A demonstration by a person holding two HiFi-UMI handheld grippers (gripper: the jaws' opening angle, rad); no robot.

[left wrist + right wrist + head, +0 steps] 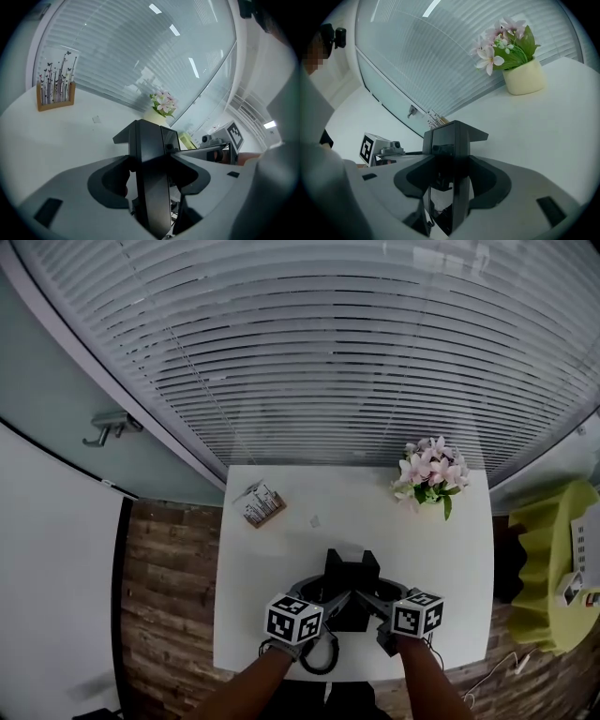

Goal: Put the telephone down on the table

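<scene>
table (281,634) against the blinds (319,352), telephone (352,589) over its near middle.
telephone sits between both grippers: left gripper (325,596) on its left side, right gripper (379,597) on its right, each with jaws closed against it; contact with tabletop can't be told. coiled cord (322,658) hangs at near edge, under left gripper. flower pot (429,476) on far right corner. card stand (261,503) on far left part, well apart from pot. small scrap (315,520) lies between stand and telephone. seat (548,568) stands right of table, off it, on the floor (169,596).
</scene>
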